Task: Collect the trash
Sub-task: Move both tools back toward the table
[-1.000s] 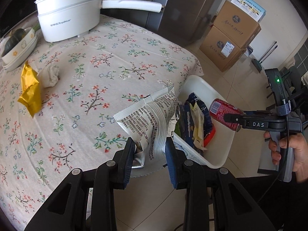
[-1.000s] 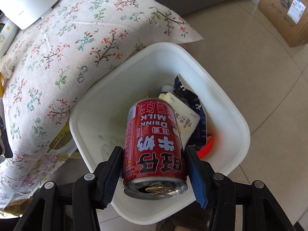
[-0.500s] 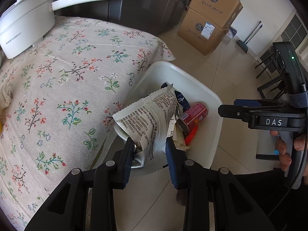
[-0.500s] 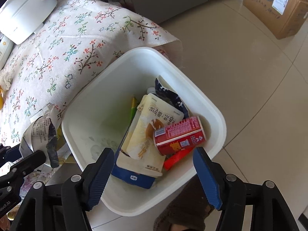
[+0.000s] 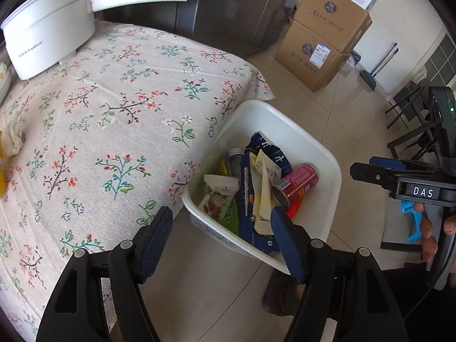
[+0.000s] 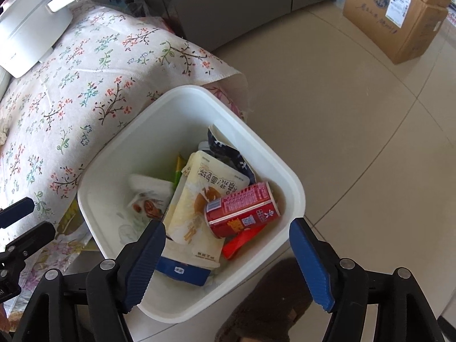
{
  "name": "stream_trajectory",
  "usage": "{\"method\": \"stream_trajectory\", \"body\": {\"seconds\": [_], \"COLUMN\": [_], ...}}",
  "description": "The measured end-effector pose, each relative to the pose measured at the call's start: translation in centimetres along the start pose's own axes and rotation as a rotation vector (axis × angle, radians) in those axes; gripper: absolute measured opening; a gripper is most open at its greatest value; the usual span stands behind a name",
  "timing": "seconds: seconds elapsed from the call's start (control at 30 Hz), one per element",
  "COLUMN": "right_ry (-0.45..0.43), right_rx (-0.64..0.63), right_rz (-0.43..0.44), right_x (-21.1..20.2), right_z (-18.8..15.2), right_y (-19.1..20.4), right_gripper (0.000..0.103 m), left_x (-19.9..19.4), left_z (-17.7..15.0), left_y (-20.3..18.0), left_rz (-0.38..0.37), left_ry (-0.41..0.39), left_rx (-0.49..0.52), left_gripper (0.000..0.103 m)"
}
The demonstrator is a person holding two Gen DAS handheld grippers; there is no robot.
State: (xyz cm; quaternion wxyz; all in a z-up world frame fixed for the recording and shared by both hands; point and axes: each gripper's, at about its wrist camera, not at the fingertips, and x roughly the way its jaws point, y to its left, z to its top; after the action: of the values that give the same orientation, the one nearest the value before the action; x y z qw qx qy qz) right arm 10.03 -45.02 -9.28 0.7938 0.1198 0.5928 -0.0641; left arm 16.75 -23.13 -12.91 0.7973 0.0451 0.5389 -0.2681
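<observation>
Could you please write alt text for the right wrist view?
Open right tongs hover over a white bin of wrappers, with a red can lying on top. A floral tablecloth lies left and a cardboard box stands beyond.

Left tool [image 5: 221, 233] released the wrapper [image 5: 218, 196] into the bin [image 5: 327, 222].

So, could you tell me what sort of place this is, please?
Probably a home kitchen or dining area: a table with a floral cloth, a white electric pot on it, a tiled floor and a fridge-like grey cabinet.
</observation>
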Motion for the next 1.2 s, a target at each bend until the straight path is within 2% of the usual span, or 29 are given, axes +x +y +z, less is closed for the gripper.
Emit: {"method": "stream_trajectory", "body": {"seconds": [0.27, 0.73, 0.97, 1.2], "right_ry": [-0.028, -0.083, -0.104, -0.118], "right_rx": [-0.052, -0.207, -0.259, -0.225], "right_rz": [0.007, 0.025, 0.056, 0.121], "right_x": [-0.8, -1.7, -1.9, -1.3], "right_z": [0.4, 1.4, 2.5, 4.8], "right_y": [3.0, 11.7, 15.9, 20.0], "right_gripper": [0.077, 0.079, 0.08, 0.081], "left_x": [-3.2, -10.0, -12.1, -11.4], "left_z": [-0.5, -2.5, -3.5, -3.8], "left_y": [3.0, 12.2, 17.9, 23.2], "left_rz": [0.051, 0.165, 0.267, 0.375], "left_ry": [-0.048, -0.141, -0.181, -0.219], "left_rx": [-0.038, -0.206, -0.304, -0.363], "left_gripper": [0.077, 0.078, 0.084, 0.086]}}
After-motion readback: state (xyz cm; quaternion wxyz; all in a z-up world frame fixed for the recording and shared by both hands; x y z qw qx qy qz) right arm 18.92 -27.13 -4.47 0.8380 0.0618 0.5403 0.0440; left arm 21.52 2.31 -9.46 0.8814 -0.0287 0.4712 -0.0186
